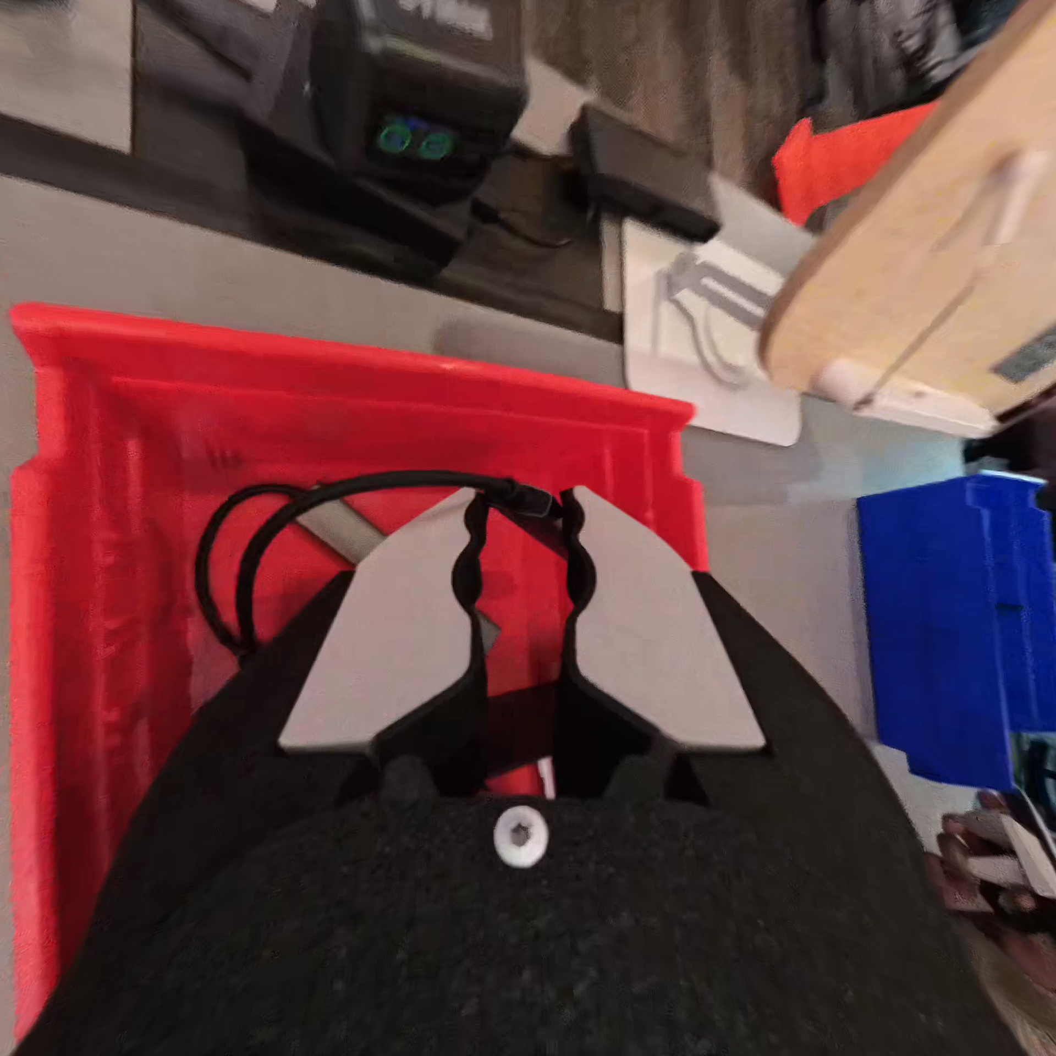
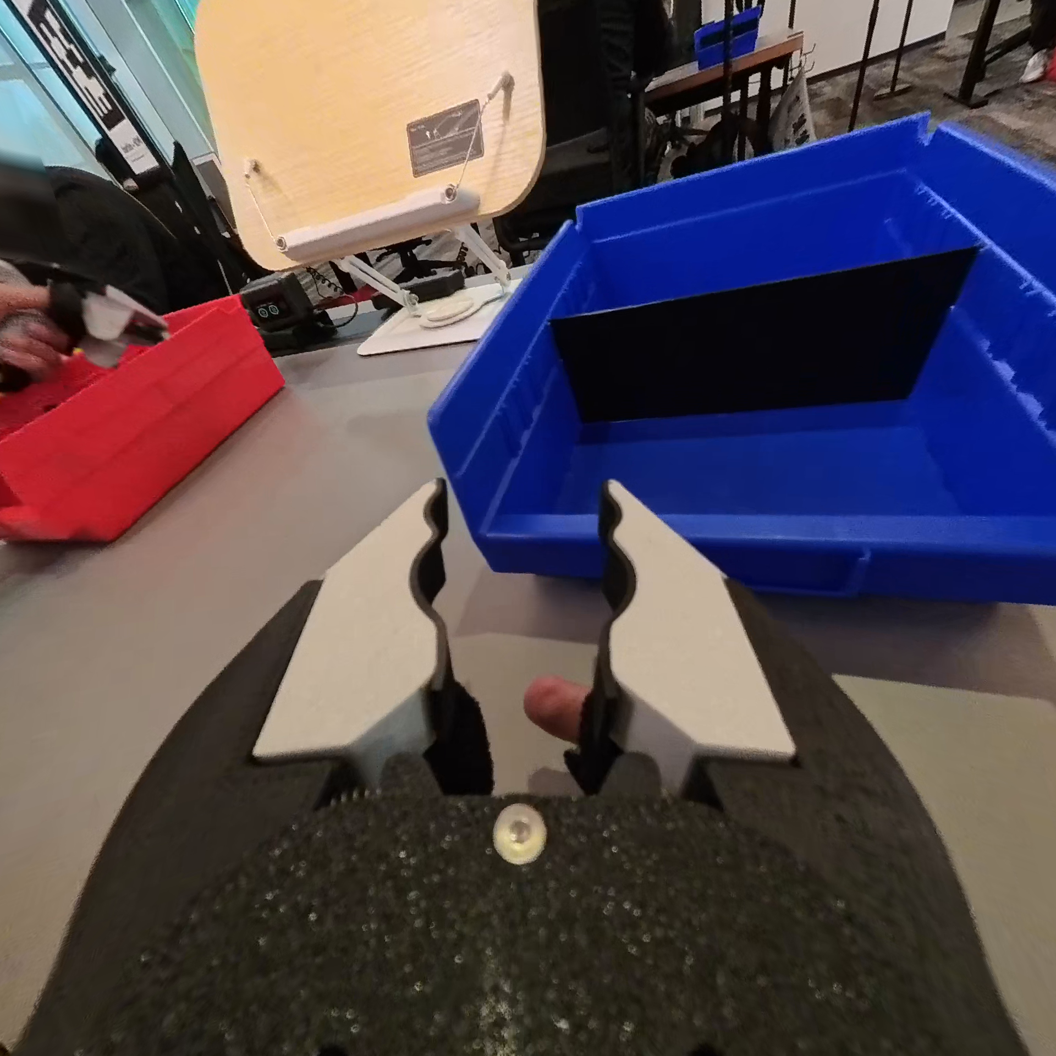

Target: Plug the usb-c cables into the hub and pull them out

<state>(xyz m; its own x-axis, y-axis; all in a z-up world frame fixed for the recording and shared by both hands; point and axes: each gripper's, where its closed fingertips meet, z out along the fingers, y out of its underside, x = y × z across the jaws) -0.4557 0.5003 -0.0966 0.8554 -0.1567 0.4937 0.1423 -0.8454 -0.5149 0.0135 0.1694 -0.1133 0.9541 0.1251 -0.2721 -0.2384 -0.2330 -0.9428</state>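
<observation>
Grey tabletop (image 2: pixel 343 434) runs under both my claws, with an office of chairs and desks behind. One red bin (image 1: pixel 171 457) sits to the left and one blue bin (image 2: pixel 743 486), split by one black divider (image 2: pixel 760 337), to the right; a pale wooden board (image 2: pixel 366 114) on a white stand rises behind them.

My left claw (image 1: pixel 523 517) hangs over the red bin, its fingers pinching the plug end of one black usb-c cable (image 1: pixel 366 483). The cord loops away to the left inside the bin. A grey bar (image 1: pixel 343 528) under the loop may be the hub; blur stops me being sure. I count one cable only.

My right claw (image 2: pixel 523 503) is released, holding nothing, and hovers over the table just before the blue bin, whose near compartment looks empty.

To do this step well, I judge I should keep the pinch on the plug's stiff shell, not the cord, lift straight so the loop frees cleanly, and have the right claw steady the hub before lining plug with port.
</observation>
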